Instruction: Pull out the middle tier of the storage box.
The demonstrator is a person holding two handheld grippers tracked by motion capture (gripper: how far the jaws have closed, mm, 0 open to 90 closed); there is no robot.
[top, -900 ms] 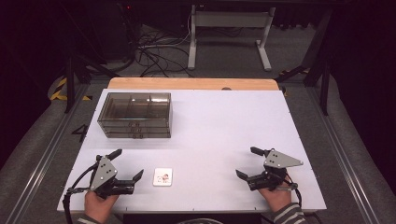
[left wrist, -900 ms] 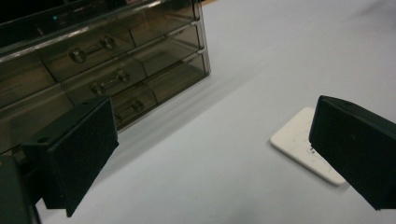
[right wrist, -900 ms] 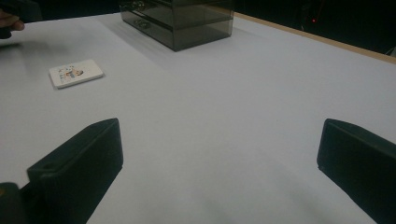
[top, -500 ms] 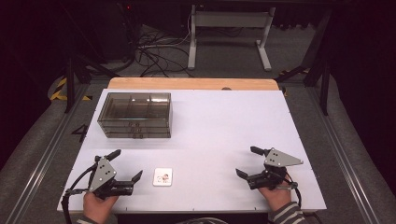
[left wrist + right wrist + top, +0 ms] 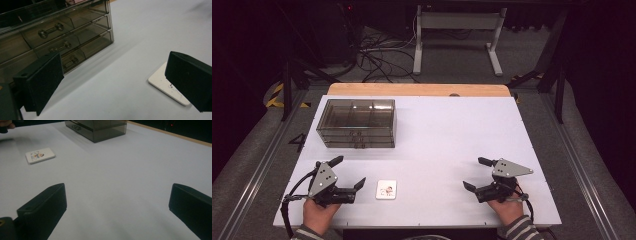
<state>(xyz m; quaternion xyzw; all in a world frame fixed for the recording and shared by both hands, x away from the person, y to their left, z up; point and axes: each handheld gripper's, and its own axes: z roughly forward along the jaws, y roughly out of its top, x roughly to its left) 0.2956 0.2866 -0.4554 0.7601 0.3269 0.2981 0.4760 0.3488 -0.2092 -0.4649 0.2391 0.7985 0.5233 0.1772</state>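
White card [image 5: 386, 189]: one. Smoky drawer box [image 5: 357, 123]: one. Left gripper [image 5: 348, 173], right gripper [image 5: 474, 173]: both agape, empty.

The drawer box [image 5: 357, 123] is smoky see-through plastic, glossy, with shiny metal-look handles. The card [image 5: 386, 189] is smooth white plastic. The bench [image 5: 452, 140] top is matt white, its far edge wood.

We see a small white card [image 5: 386, 189] with a colourful picture. It lies flat near the tabletop's [image 5: 452, 130] front edge, left of centre.
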